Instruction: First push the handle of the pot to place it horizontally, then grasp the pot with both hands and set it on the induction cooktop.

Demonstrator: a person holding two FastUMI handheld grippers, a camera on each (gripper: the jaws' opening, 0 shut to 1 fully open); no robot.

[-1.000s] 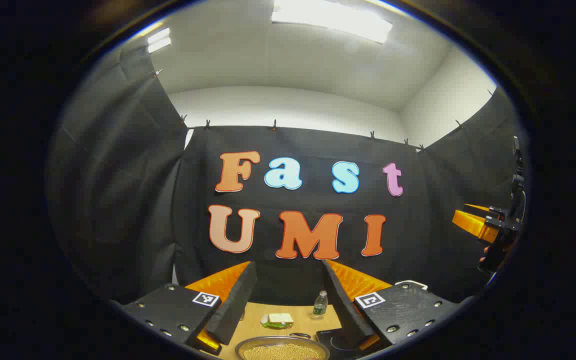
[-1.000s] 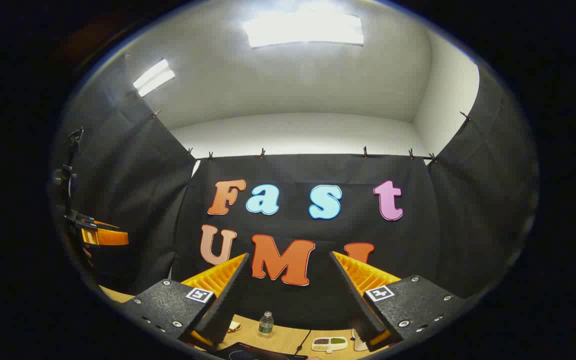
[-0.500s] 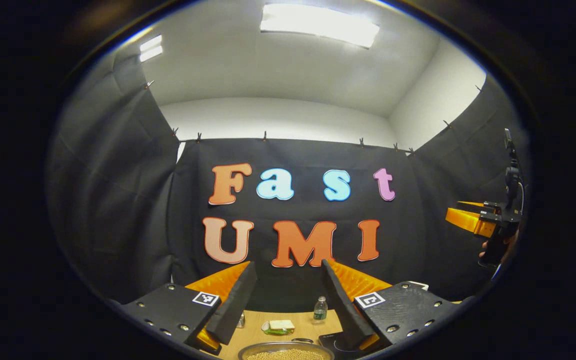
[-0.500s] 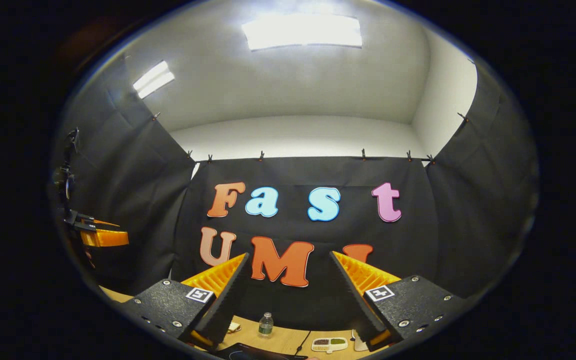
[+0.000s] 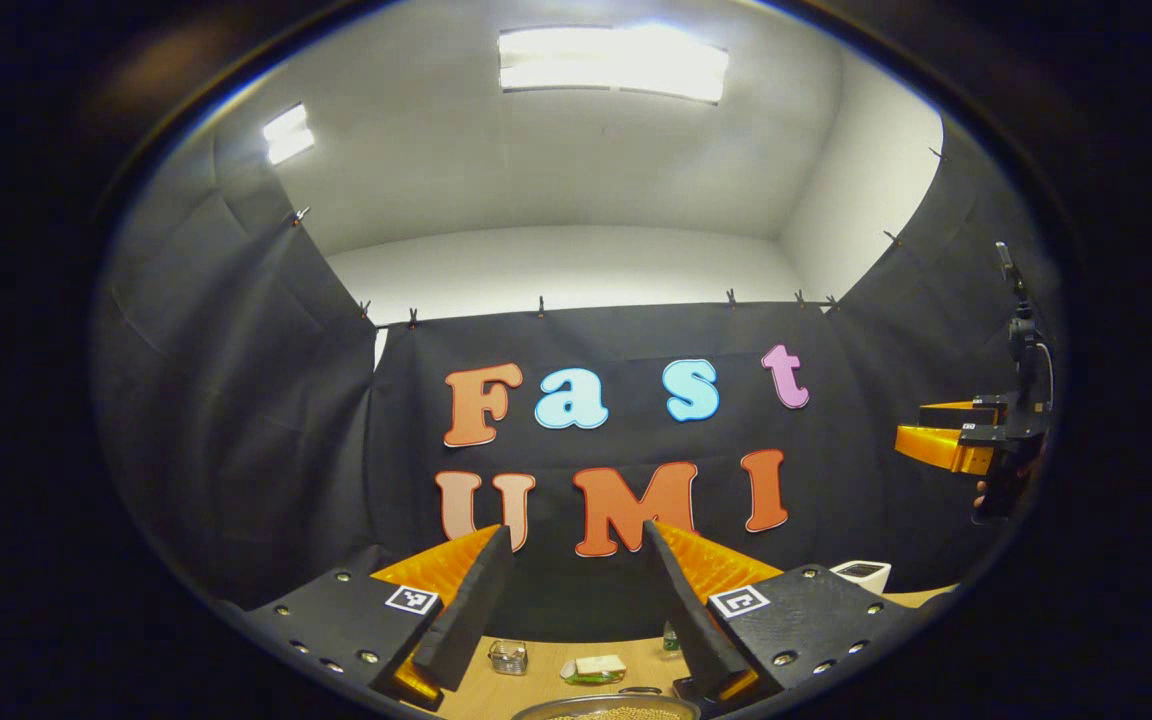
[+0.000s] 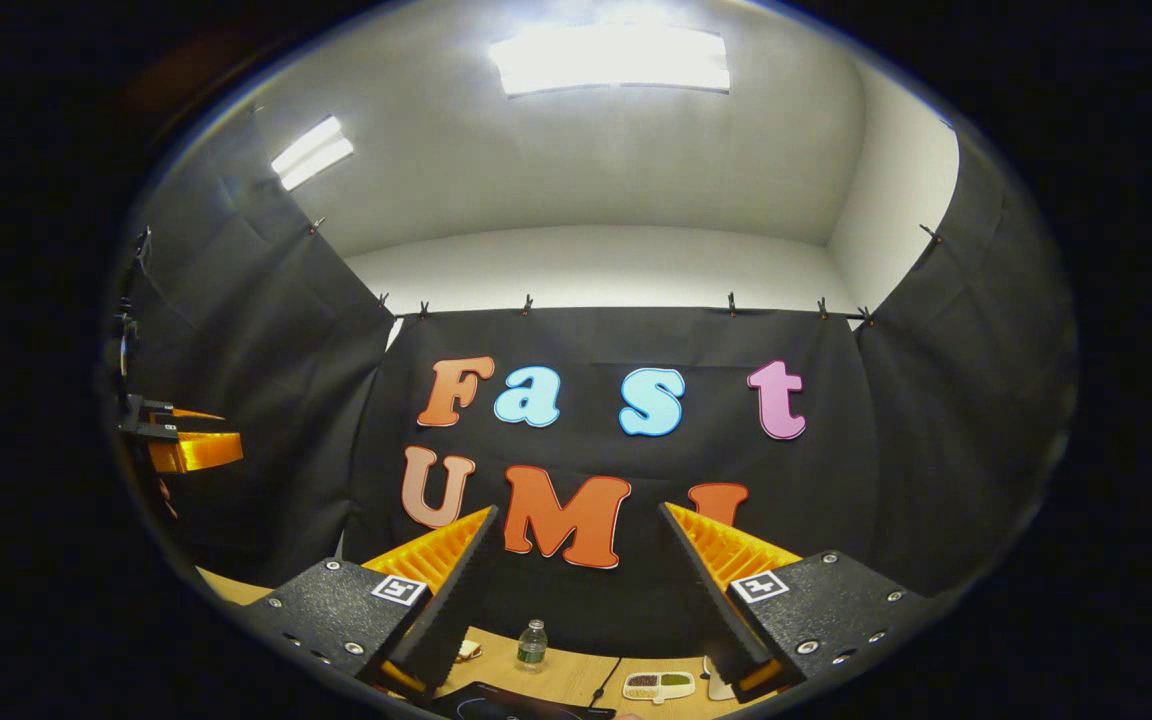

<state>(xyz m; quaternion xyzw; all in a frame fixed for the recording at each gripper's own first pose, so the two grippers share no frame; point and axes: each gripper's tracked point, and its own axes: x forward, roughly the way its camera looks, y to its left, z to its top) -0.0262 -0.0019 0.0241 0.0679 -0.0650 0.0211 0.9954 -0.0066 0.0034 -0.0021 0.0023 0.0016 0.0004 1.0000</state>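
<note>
Two grippers are held high above the wooden tabletop [image 5: 496,690], both with jaws spread wide and nothing between them. The left gripper [image 5: 576,600] looks over the pot [image 5: 608,710], whose grain-filled rim peeks in at the near edge; its handle cannot be made out. The right gripper [image 6: 576,590] hangs over the induction cooktop [image 6: 496,708], a dark slab near that edge. A water bottle [image 6: 532,645] and a small divided dish [image 6: 658,686] stand toward the far edge.

Two grippers [image 5: 576,590] [image 6: 578,590], one pot [image 5: 608,710], one bottle [image 6: 532,644].
</note>
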